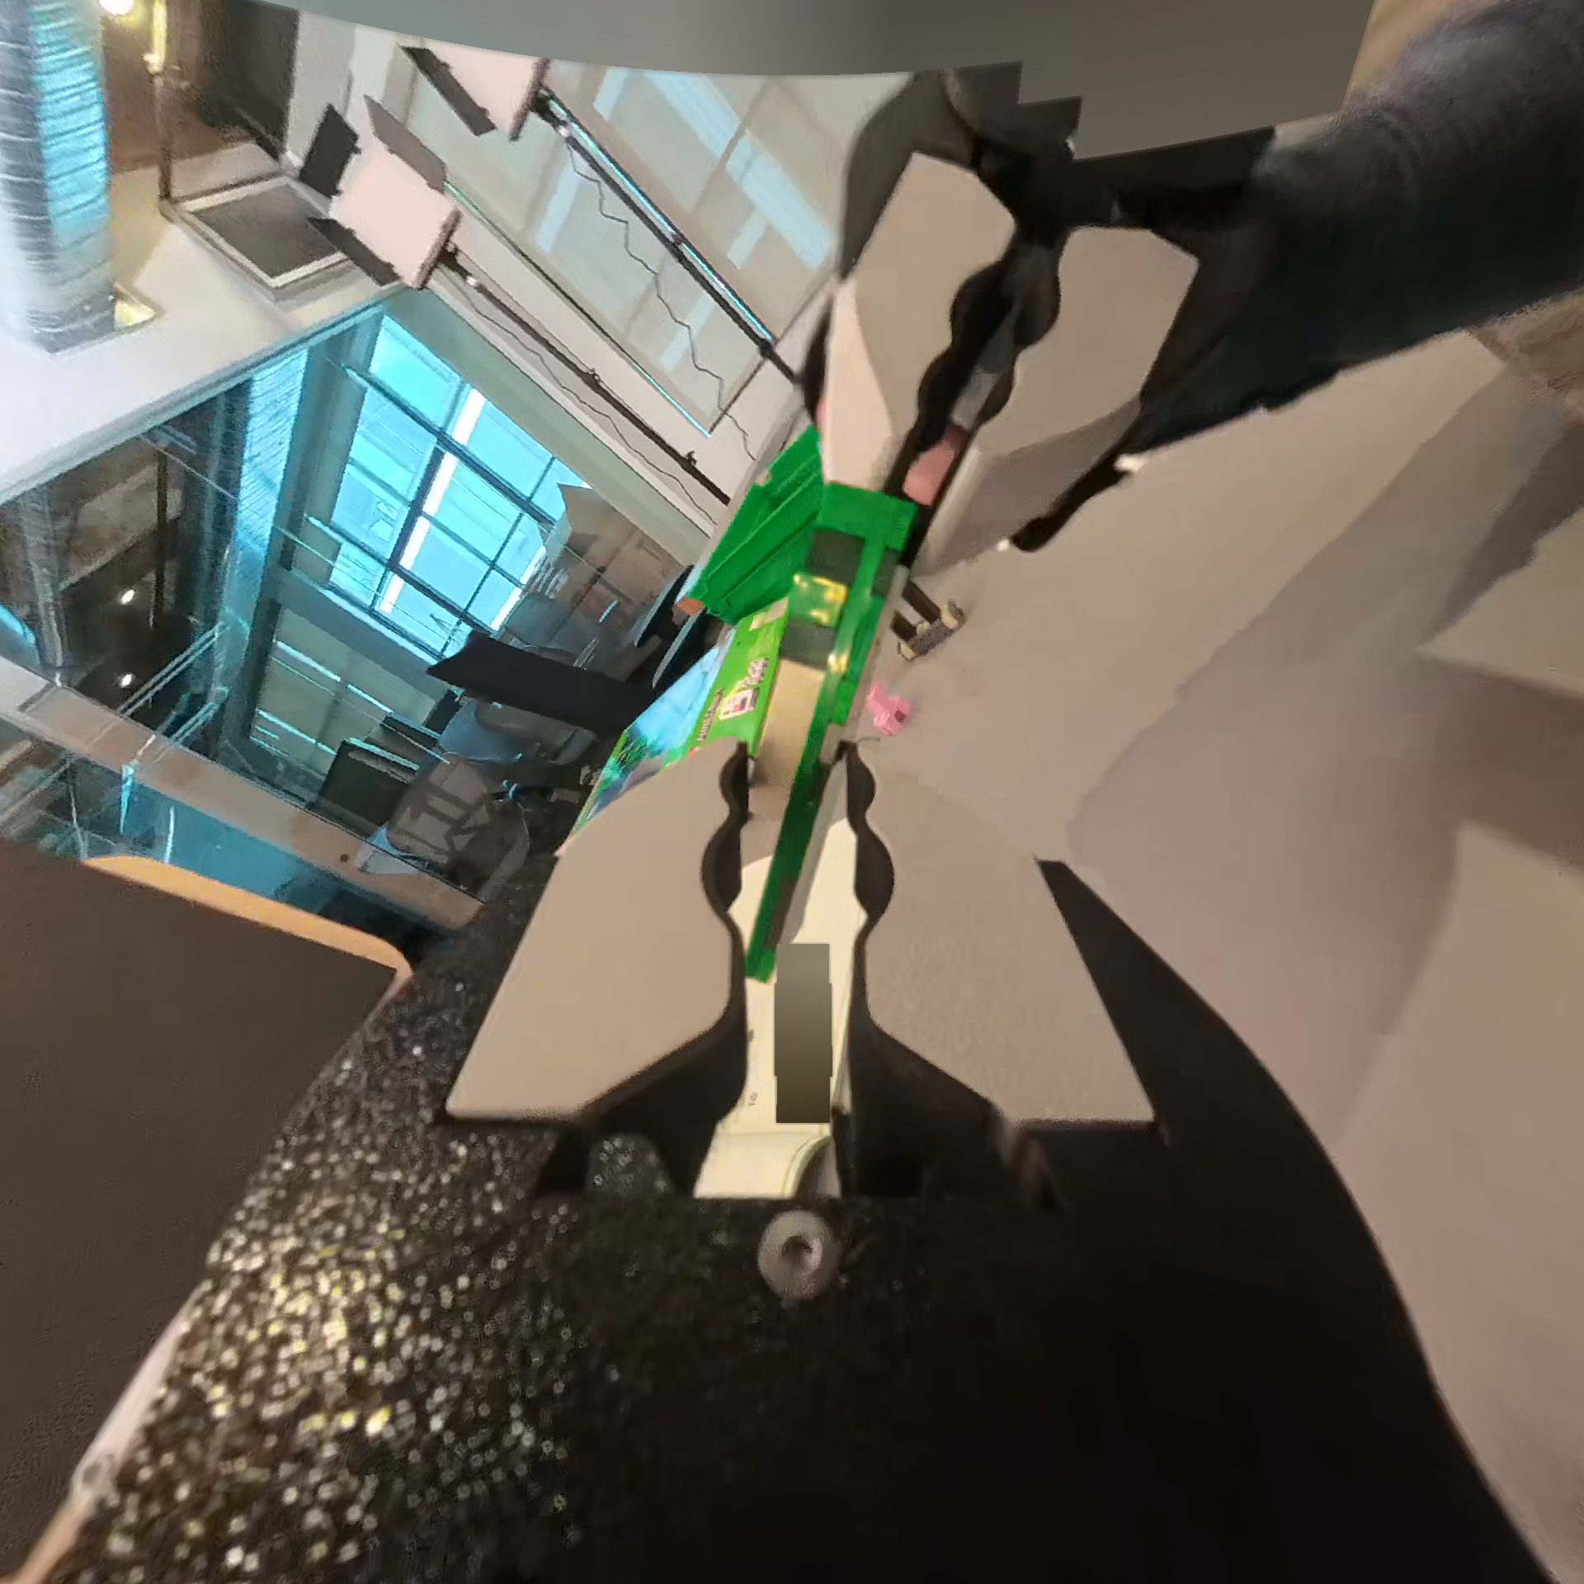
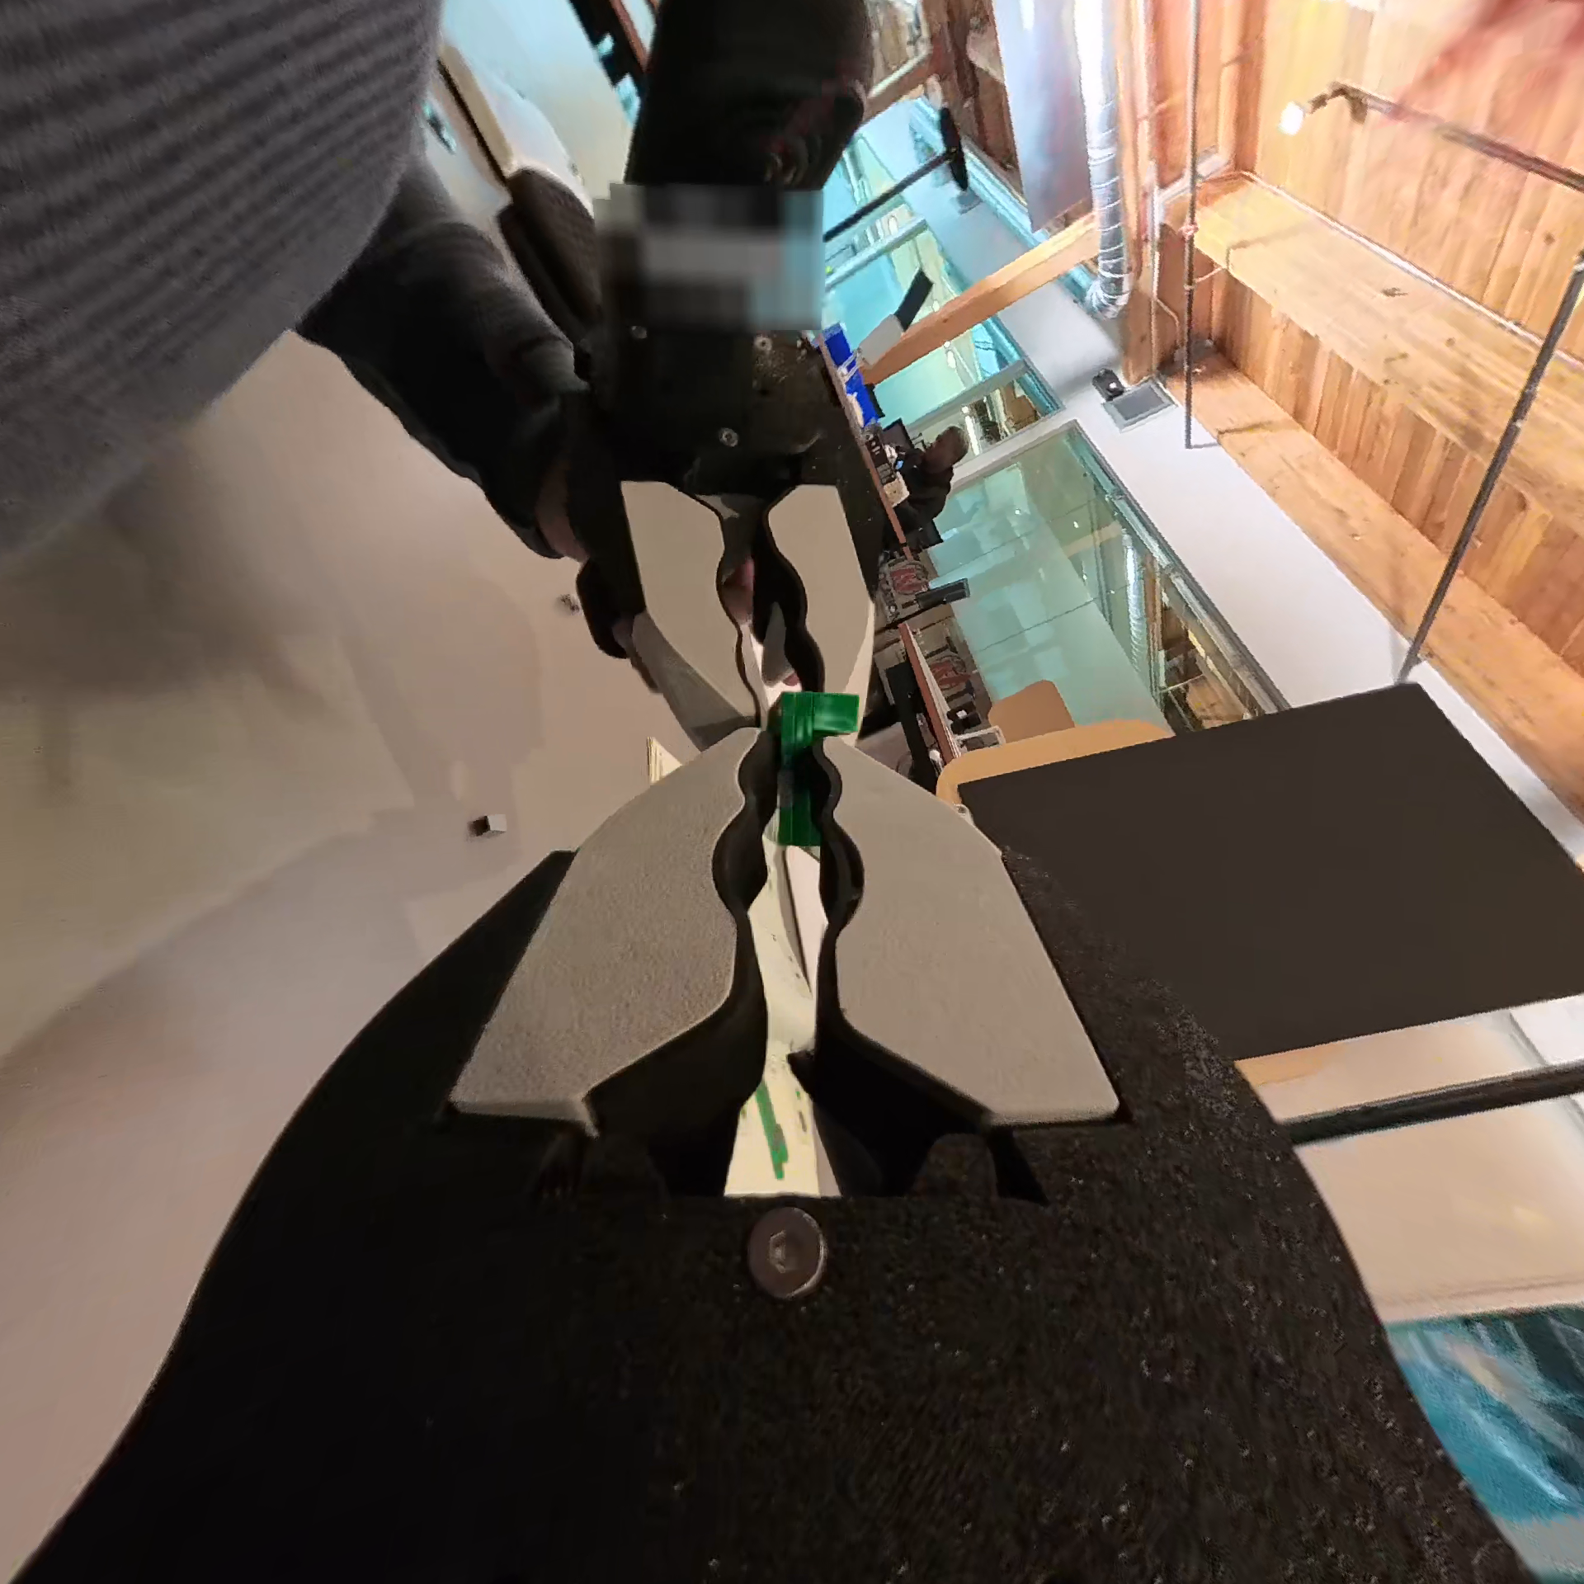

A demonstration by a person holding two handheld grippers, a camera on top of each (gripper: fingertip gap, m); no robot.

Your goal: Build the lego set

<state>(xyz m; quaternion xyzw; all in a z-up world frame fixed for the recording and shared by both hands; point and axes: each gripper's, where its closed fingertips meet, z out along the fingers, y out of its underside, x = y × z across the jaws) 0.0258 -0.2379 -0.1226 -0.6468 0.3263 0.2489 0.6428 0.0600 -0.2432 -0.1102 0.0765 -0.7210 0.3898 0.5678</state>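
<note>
A flat green Lego build (image 1: 857, 523) with tan and dark tiles on it is held edge-on between both grippers, above the white table (image 1: 1200, 771). My left gripper (image 1: 793, 754) is shut on its near end. My right gripper (image 1: 913, 506) comes in from the opposite side and pinches the far end. In the right wrist view, my right gripper (image 2: 793, 759) is shut on the green build (image 2: 814, 711), and the left gripper (image 2: 765, 705) meets it tip to tip. Gloved hands hold both tools.
A green Lego box (image 1: 686, 746) lies at the table edge behind the build. A pink piece (image 1: 887, 707) and a small dark piece (image 1: 930, 630) lie on the table. Another small piece (image 2: 487, 825) lies further off. A black panel (image 2: 1243, 857) stands beside the table.
</note>
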